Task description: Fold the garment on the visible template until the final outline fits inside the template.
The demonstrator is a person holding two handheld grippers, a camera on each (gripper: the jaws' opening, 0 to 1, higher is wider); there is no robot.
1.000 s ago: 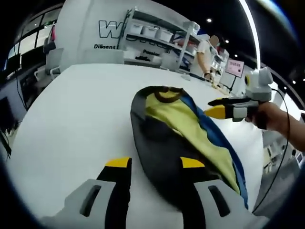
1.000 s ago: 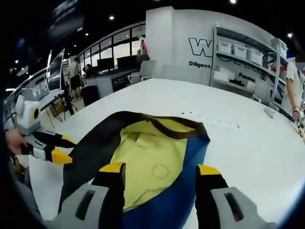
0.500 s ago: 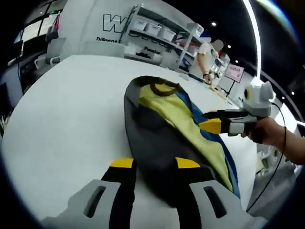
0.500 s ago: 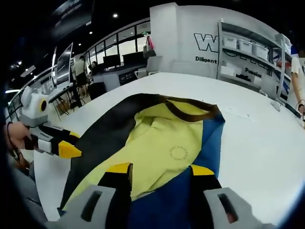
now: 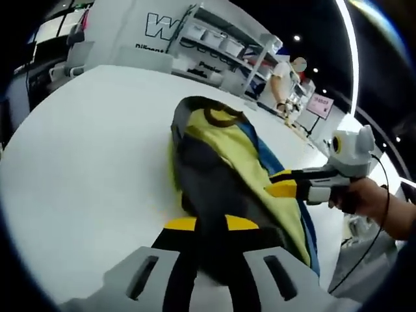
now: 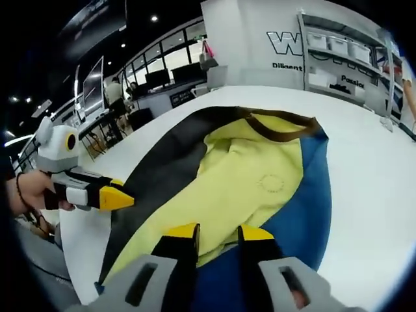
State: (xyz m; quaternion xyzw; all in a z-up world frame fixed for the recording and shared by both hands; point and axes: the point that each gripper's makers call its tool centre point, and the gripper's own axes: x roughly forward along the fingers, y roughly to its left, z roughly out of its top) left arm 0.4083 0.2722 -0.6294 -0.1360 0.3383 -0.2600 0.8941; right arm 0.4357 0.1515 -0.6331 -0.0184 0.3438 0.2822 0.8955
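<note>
While its yellow-tipped jaws stand nearly together over the near hem, the left gripper (image 5: 210,224) has dark cloth running between them in the left gripper view; whether they actually pinch it cannot be told. In the right gripper view, the right gripper (image 6: 218,232) has its jaws close in the same way at the seam where yellow meets blue, grip likewise uncertain. The garment (image 5: 227,166), a panelled piece in black, yellow and blue with a brown collar (image 6: 279,127) at its far end, lies flat on the white table (image 5: 84,149), stretching from each tool toward the upper centre of both frames. At right of the left gripper view, the other gripper, held in a person's hand (image 5: 370,198), hovers just beside the blue edge. Behind the table stand a shelving rack (image 6: 338,55) with bins, a white wall (image 6: 244,39) with lettering, and a person (image 5: 283,78) at upper right of the left gripper view. Desks with monitors (image 6: 159,78) fill the upper left of the right gripper view.
</note>
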